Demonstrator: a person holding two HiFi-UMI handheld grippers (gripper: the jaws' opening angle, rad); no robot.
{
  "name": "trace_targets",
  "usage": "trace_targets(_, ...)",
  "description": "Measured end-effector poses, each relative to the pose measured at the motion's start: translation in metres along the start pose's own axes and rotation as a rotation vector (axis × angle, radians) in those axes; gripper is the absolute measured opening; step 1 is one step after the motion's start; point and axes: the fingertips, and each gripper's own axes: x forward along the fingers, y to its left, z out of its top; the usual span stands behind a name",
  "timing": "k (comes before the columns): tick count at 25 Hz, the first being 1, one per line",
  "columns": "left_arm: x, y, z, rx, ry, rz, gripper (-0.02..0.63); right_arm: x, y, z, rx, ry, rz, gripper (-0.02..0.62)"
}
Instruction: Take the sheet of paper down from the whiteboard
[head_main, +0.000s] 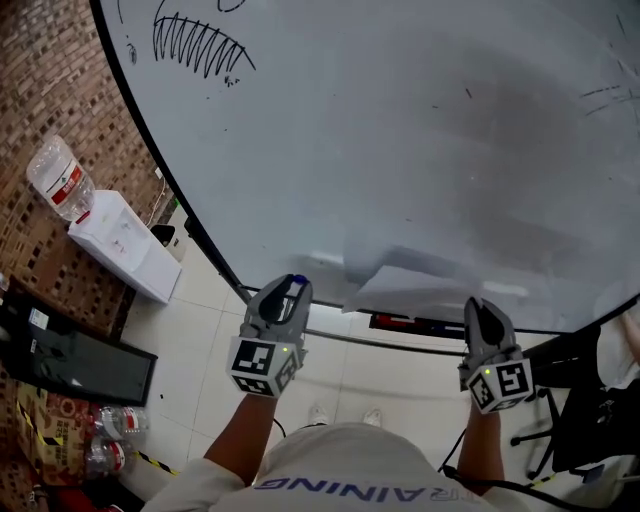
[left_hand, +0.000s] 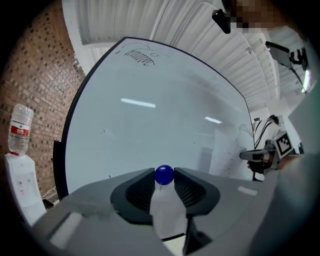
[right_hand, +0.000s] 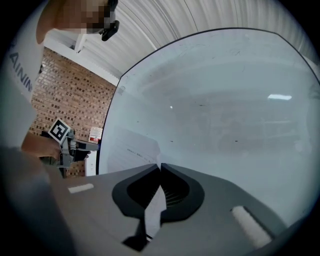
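Note:
The white sheet of paper (head_main: 425, 287) hangs loose in front of the lower part of the whiteboard (head_main: 400, 130), its left side curling off the surface. My right gripper (head_main: 484, 313) is shut on the sheet's right edge; in the right gripper view the paper (right_hand: 131, 149) runs into the closed jaws of my right gripper (right_hand: 160, 167). Left of the sheet, my left gripper (head_main: 292, 287) is shut on a round blue magnet (left_hand: 164, 175), held clear of the board. The left gripper view shows the paper (left_hand: 226, 159) off to the right.
A water dispenser (head_main: 125, 245) with a bottle (head_main: 60, 180) stands by the brick wall at left. A dark flat panel (head_main: 75, 360) and several bottles (head_main: 110, 440) lie on the floor. A black chair (head_main: 580, 400) stands at right. Pen scribbles (head_main: 200, 45) mark the board's top.

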Motion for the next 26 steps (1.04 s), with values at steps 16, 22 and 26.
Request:
trace_targets(16, 0.014, -0.017, -0.001, 0.004, 0.016, -0.041, 0.126, -0.003, -0.005, -0.008, 0.025, 0.018, -0.002, 0.008)
trace_targets(22, 0.013, -0.016, -0.003, -0.008, 0.018, -0.041, 0.126, -0.003, -0.004, -0.009, 0.029, 0.024, -0.006, 0.008)
trace_targets(26, 0.011, -0.016, -0.003, -0.008, 0.017, -0.037, 0.126, -0.005, -0.002, -0.011, 0.032, 0.028, -0.002, 0.008)
